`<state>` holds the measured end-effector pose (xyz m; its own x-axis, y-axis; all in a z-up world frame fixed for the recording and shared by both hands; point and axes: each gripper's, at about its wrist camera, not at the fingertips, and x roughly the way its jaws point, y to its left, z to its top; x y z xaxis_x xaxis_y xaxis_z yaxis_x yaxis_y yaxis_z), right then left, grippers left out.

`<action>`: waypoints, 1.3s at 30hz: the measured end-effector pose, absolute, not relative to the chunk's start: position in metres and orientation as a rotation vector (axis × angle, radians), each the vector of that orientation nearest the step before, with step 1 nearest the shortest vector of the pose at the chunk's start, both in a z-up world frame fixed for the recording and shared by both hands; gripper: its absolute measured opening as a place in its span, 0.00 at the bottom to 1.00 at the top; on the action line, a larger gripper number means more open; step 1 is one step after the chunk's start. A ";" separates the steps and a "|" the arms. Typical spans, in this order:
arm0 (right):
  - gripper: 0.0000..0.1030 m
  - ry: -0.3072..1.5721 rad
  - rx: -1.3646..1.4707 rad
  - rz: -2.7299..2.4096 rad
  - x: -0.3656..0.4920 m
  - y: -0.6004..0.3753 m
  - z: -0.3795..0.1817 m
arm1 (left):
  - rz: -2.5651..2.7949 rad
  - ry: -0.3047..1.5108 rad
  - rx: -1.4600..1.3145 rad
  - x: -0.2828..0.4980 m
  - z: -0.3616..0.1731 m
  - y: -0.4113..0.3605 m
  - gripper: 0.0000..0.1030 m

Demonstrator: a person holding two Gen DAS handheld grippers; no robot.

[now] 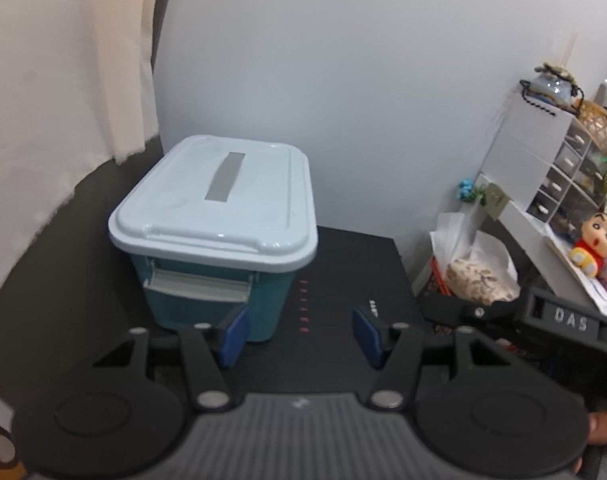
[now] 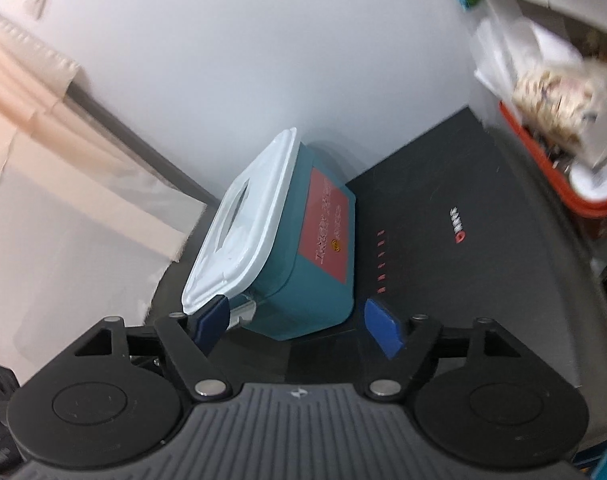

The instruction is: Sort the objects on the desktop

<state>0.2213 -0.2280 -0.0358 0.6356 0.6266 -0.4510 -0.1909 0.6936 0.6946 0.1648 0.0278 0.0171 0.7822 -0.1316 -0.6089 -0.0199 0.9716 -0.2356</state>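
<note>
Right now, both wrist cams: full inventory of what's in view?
storage box: 1, teal body, pale blue lid closed on it, red label on one side, back left of the mat
desk mat: 1, black with red marks, under the box
curtain: 1, cream, left edge
drawer unit: 1, white, right side
doll: 1, red shirt, black hair, in front of the drawers
woven basket: 1, tan, on top of the drawer unit
orange tray: 1, right of the mat, holds a crumpled bag
left gripper: 1, black, blue pads, open, nothing between them
right gripper: 1, black, blue pads, open, box corner in front, not gripped
</note>
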 end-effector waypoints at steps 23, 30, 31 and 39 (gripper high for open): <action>0.92 0.671 0.480 0.440 0.151 -0.268 -0.008 | -0.056 0.629 -0.225 0.097 0.045 -0.019 0.62; 0.92 0.678 0.439 0.416 0.133 -0.274 -0.007 | -0.060 0.623 -0.225 0.085 0.044 -0.027 0.62; 0.92 0.674 0.428 0.412 0.130 -0.273 -0.006 | -0.064 0.623 -0.225 0.084 0.044 -0.028 0.62; 0.92 0.686 0.374 0.380 0.111 -0.278 -0.008 | -0.081 0.615 -0.222 0.073 0.046 -0.031 0.62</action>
